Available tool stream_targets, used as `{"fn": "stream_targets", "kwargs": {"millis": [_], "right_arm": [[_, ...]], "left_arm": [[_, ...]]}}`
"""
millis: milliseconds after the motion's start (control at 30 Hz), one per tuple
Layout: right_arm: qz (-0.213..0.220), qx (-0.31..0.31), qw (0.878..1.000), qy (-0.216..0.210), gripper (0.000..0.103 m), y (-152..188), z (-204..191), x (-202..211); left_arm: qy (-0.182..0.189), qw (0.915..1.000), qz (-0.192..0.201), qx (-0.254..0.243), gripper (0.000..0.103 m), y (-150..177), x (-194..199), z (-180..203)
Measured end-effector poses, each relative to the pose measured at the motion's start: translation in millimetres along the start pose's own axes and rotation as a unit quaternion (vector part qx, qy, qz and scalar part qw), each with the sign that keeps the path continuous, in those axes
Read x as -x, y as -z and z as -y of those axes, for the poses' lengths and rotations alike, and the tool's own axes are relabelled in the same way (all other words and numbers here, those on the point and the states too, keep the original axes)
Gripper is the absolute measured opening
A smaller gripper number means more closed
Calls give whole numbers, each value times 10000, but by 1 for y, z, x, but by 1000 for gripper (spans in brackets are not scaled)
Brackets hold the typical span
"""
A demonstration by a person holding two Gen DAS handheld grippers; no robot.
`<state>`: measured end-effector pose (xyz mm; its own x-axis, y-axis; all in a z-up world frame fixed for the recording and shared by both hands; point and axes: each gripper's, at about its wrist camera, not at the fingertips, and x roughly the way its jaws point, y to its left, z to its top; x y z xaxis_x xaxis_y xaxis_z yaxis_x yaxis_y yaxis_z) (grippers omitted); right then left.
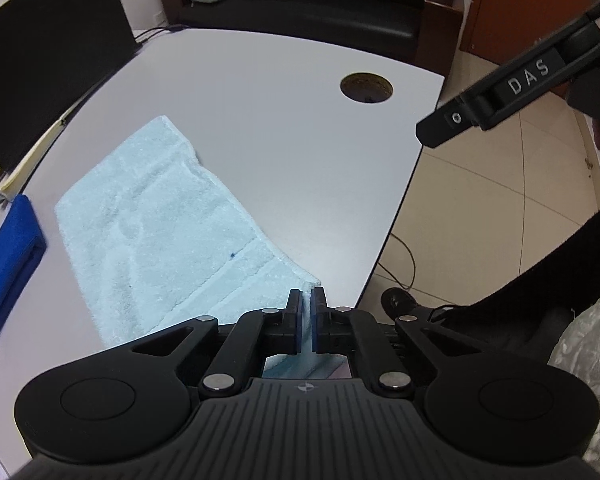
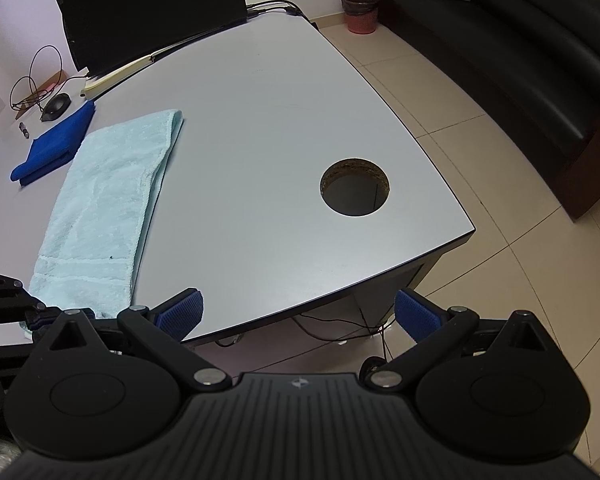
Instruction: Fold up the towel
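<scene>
While the pale towel (image 1: pixel 160 216), already doubled lengthwise, lies along the table's (image 1: pixel 280 112) left side with its near corner clamped by the left gripper (image 1: pixel 307 312), the right gripper (image 2: pixel 298 314), held wide apart beyond the near edge, is best brought to the other near corner so both ends are lifted evenly.

Towel (image 2: pixel 100 208) pale aqua, faint woven band stripes, tiny dark speck. Folded cloth (image 2: pixel 54 144) royal blue. Desk (image 2: pixel 260 128) light grey, dark edge. Right tool (image 2: pixel 300 316) black, blue ribbed pads (image 2: pixel 182 314). Floor (image 2: pixel 500 240) beige tile.
</scene>
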<state>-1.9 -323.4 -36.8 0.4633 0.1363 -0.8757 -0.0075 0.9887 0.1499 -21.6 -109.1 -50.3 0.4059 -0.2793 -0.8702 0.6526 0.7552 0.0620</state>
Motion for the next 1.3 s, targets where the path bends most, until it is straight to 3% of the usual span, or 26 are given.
{"fn": "stream_targets", "kwargs": {"millis": [400,567,733,933,1033,1100,1167,1300], "right_arm": [[-95,522,9979,-382,102,-9,-32,-12],[-252,970,9927,-666,102,-13,-56,-22],[-486,1462,9860,-639,102,-12,-80,-36],[-579,1497,9850,-633,102,-17,-85,-42],[-621,1509,9846,-630,102,-19,-86,-46],[-634,1530,9842,-628,102,-19,-86,-47],[-663,1548,9837,-622,102,-22,-87,-50],[-697,1557,9833,-633,102,-24,-88,-53]], "left_arm": [[-405,9951,262,863,2,14,25,-33],[-359,9942,215,989,2,21,25,-40],[-305,9933,165,1105,2,28,25,-47],[-261,9928,96,1167,4,36,24,-52],[-312,9954,18,908,15,38,21,-46],[-296,9969,-6,723,30,40,21,-42],[-226,9982,-12,556,36,41,22,-39],[-171,9993,-71,334,37,41,23,-36]]}}
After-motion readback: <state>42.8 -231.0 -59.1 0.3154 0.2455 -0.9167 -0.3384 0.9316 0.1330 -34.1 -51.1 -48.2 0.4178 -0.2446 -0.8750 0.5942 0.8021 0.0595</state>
